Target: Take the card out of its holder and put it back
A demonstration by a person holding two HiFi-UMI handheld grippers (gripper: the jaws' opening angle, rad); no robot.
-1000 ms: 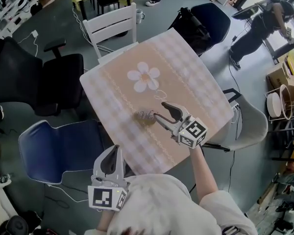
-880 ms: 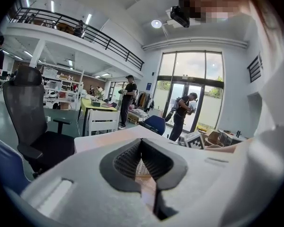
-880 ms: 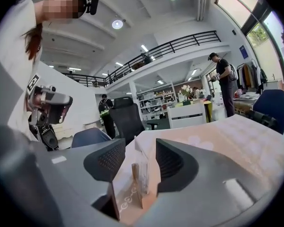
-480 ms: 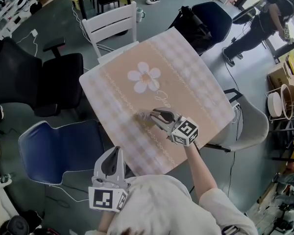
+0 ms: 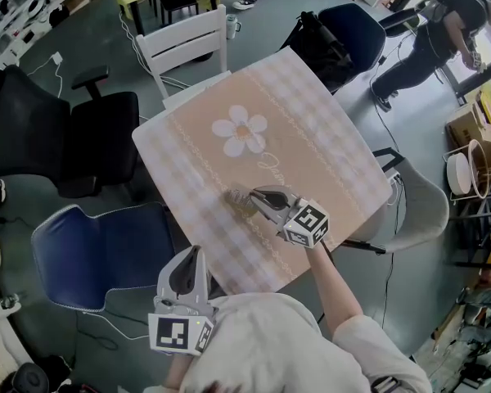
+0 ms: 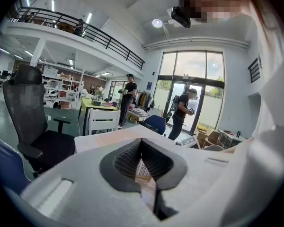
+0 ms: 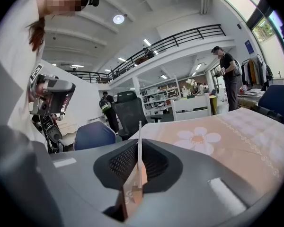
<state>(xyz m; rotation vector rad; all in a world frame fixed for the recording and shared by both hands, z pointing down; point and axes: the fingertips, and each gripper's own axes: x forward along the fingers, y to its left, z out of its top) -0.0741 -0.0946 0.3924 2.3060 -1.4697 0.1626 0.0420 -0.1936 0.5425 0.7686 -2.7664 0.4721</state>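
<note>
Thinness is the thing to mind with this card (image 7: 139, 143). It looks light, flat and a little flexible, so I judge it would bend or slip if squeezed at a corner. It is best pinched across its upper edge and drawn straight up out of the holder (image 5: 239, 196). It appears to stand edge-on in that small holder near the middle of the checked surface (image 5: 311, 146), a little below the printed flower (image 5: 240, 130). The right gripper (image 5: 260, 198) has just been closing, and its jaws stand nearly together with the card's top edge pinched between them. The left gripper (image 5: 193, 254) hangs well apart, off the near edge of the surface, its jaws drawn together on nothing.
</note>
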